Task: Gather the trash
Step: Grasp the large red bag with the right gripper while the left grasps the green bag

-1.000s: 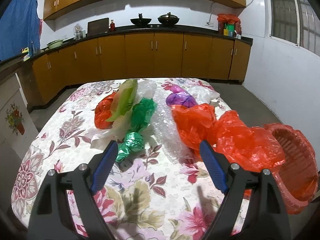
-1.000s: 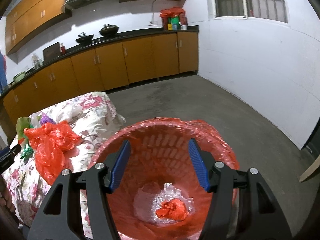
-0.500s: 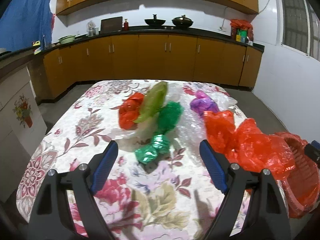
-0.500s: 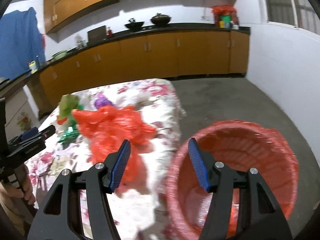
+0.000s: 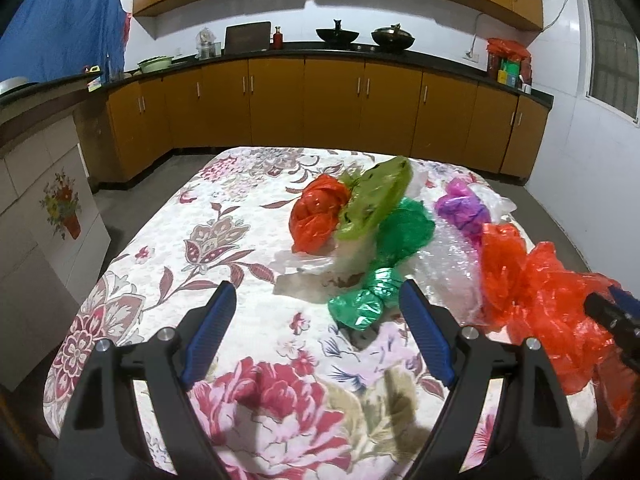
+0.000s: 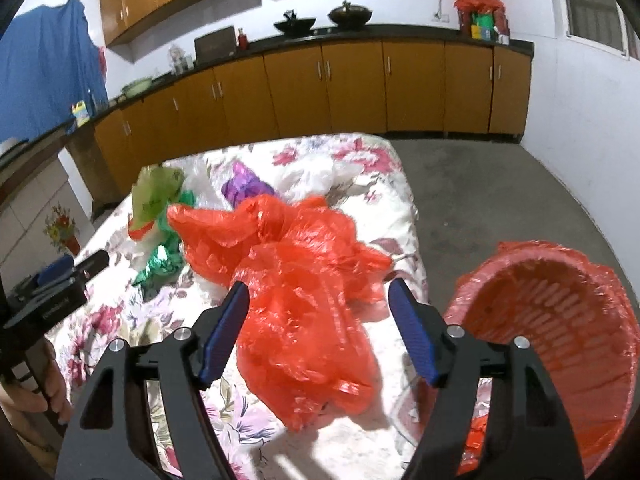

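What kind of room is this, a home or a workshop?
Most likely a home kitchen. Wooden cabinets run under a dark counter with two woks on it, and a table under a floral cloth stands in the middle, strewn with plastic bags.

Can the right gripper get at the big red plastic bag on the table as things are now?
Probably yes. The right gripper faces the big red plastic bag with its jaws, which have just been opening, wide and empty. Nothing lies between them and the bag.

Glossy crinkled plastic bags (image 6: 296,280) on floral cloth (image 5: 224,248)
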Demonstrator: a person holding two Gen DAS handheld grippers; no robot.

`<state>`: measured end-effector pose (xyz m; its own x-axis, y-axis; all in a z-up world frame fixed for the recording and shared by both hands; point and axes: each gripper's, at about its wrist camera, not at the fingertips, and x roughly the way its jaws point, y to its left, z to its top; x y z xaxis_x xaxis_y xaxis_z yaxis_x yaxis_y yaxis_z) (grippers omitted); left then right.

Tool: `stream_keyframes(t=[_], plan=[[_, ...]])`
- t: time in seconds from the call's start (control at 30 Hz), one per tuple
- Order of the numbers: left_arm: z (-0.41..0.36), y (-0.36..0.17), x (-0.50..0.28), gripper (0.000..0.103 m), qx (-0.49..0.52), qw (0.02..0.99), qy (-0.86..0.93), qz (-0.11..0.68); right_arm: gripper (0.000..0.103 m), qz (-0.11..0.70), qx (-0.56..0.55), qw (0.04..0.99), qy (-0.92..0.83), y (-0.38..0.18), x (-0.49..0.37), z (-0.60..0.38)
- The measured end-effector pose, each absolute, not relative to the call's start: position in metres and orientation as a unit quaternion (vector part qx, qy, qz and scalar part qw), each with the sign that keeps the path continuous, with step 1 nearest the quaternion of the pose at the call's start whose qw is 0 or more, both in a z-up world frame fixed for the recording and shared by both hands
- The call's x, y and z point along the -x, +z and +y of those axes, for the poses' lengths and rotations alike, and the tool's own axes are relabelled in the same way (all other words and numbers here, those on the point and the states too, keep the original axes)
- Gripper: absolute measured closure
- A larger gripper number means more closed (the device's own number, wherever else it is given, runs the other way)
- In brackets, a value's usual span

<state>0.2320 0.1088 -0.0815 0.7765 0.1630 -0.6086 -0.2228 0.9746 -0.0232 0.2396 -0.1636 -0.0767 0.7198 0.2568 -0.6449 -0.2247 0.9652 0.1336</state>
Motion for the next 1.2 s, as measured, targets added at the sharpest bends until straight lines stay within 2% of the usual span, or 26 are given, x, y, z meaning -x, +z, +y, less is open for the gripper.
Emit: stream_keyframes(t=[0.1,0.2,0.3,0.37,0.43,0.53,0.93,1.03,1.2], plan=[[0.112,-0.085,-0.237,0.021,0.043,0.940,0.097,0.324,0.031,0.365,-0.006,0.921,0.133,-0.086,-0.243,-0.156],[0.110,-0.088,-0.243,0.021,0.034,0.939,0.090,0.329,0.042,0.383,0.004,0.914,0.137,-0.096,-0.246,-0.149],[0.108,-0.091,-0.250,0.021,0.029,0.938,0.080,0.336,0.063,0.396,0.014,0.907,0.144,-0.103,-0.247,-0.144],[0.108,-0.094,-0.254,0.021,0.032,0.936,0.072,0.342,0.089,0.399,0.016,0.904,0.152,-0.105,-0.245,-0.142],[0.108,-0.096,-0.260,0.021,0.035,0.935,0.065,0.348,0.095,0.396,0.014,0.904,0.157,-0.104,-0.240,-0.143],[0.106,-0.100,-0.265,0.021,0.041,0.932,0.057,0.355,0.097,0.381,0.014,0.908,0.175,-0.097,-0.230,-0.145],[0.096,-0.115,-0.282,0.037,0.051,0.918,0.029,0.393,0.098,0.330,-0.011,0.930,0.161,-0.069,-0.200,-0.171],[0.091,-0.122,-0.290,0.044,0.046,0.912,0.025,0.407,0.098,0.329,-0.016,0.931,0.158,-0.066,-0.201,-0.175],[0.087,-0.131,-0.299,0.060,0.049,0.902,0.016,0.428,0.098,0.332,-0.026,0.930,0.154,-0.066,-0.201,-0.180]])
